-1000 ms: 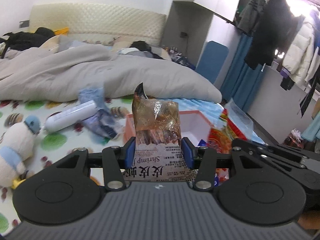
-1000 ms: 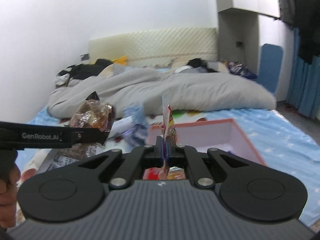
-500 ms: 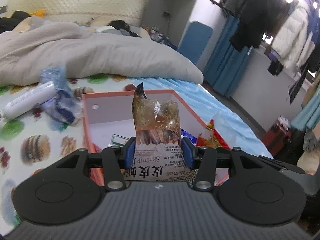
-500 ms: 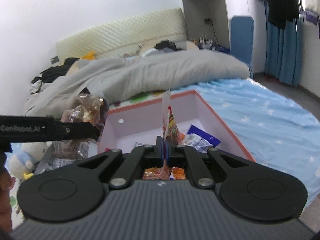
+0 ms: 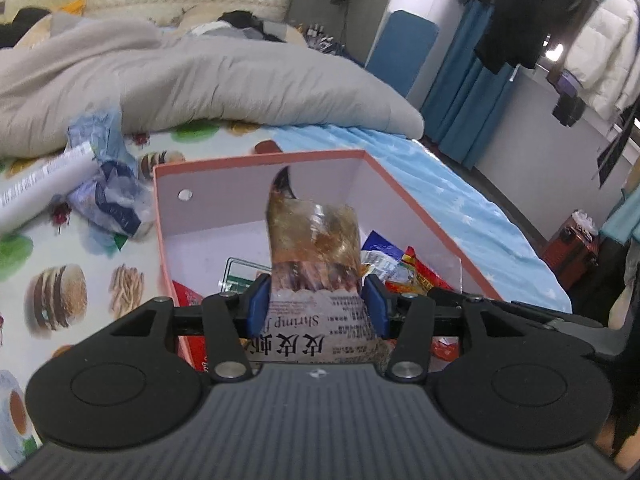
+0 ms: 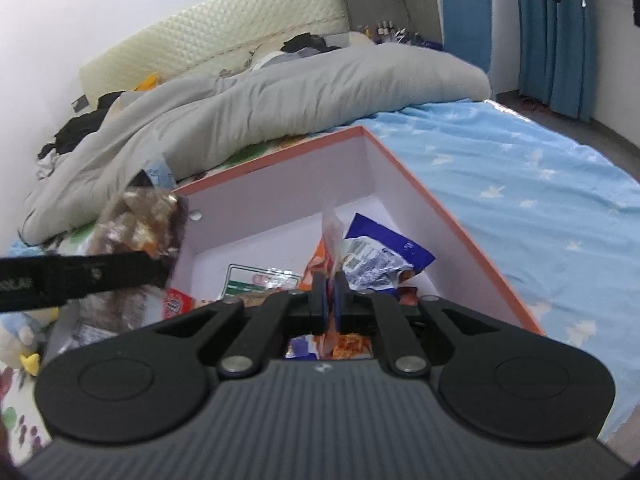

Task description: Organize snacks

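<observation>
Shrimp snack bag (image 5: 316, 264), upright and gripped in our left tongs (image 5: 316, 304), hangs over the pink box (image 5: 256, 159); right tongs (image 6: 329, 300) pinch a thin packet (image 6: 331, 232) alongside.

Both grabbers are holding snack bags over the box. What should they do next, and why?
Probably lower a little and let go. The left gripper holds the shrimp snack bag and the right gripper pinches a thin orange packet, both above the open pink box, where other snacks already lie.
</observation>
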